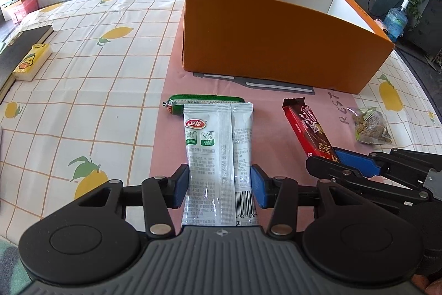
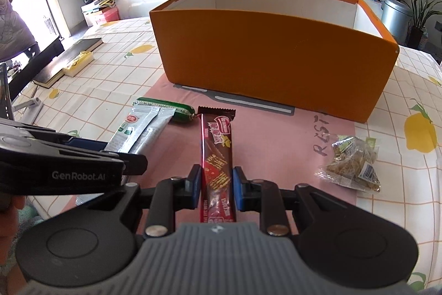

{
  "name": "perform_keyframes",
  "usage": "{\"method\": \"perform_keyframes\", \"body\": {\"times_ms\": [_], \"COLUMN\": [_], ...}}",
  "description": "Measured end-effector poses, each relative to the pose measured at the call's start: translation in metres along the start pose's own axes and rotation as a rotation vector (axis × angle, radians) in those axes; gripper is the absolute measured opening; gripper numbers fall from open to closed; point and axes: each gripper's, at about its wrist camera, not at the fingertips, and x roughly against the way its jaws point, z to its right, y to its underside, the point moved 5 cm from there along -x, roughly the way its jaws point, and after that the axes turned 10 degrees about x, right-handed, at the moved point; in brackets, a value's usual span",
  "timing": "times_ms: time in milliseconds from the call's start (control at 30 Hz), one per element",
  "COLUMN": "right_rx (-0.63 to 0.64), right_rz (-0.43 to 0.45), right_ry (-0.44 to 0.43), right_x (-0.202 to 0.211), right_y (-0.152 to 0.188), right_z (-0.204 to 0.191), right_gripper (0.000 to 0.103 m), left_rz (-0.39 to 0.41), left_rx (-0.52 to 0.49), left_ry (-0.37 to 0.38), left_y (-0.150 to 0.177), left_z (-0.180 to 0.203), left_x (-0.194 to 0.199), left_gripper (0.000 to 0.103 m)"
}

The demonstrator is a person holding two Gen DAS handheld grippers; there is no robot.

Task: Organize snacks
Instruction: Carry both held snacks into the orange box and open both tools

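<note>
Both grippers bracket a snack, orange box (image 1: 276,46) waiting at twelve o'clock.

Left gripper (image 1: 219,188) pinches the silver packet (image 1: 218,145); right gripper (image 2: 216,188) pinches the red wafer bar (image 2: 216,154). Best squeeze mid-wrapper, lift level, clear the near wall before releasing.

Glossy foil-like silver pouch (image 1: 218,145) and red wrapper (image 2: 218,156); matt orange box (image 1: 276,46) — probably cardboard; crinkly clear bag (image 2: 352,161).

A: Snack count? 
B: Four: one silver pouch (image 1: 218,145), one green sausage (image 1: 205,99), one red wafer bar (image 2: 217,156), one clear nut bag (image 2: 352,162).

A: Containers? 
B: One orange box (image 1: 276,40), upper right of frame.
</note>
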Motion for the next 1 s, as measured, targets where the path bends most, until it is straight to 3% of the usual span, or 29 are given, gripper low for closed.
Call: {"method": "perform_keyframes", "body": {"times_ms": [533, 1000], "right_rx": [-0.083, -0.041], "right_rz": [0.111, 0.136], "right_ry": [0.078, 0.158], "right_x": [0.06, 0.085], "right_y": [-0.016, -0.076], "right_z": [0.033, 0.078], "right_gripper": [0.02, 0.02], "left_rz": [0.147, 0.251], "left_rx": [-0.077, -0.202], "left_ry": [0.05, 0.089], "left_y": [-0.027, -0.087], "left_z": [0.045, 0.096], "left_x": [0.057, 0.071], "left_gripper": [0.053, 0.053]}}
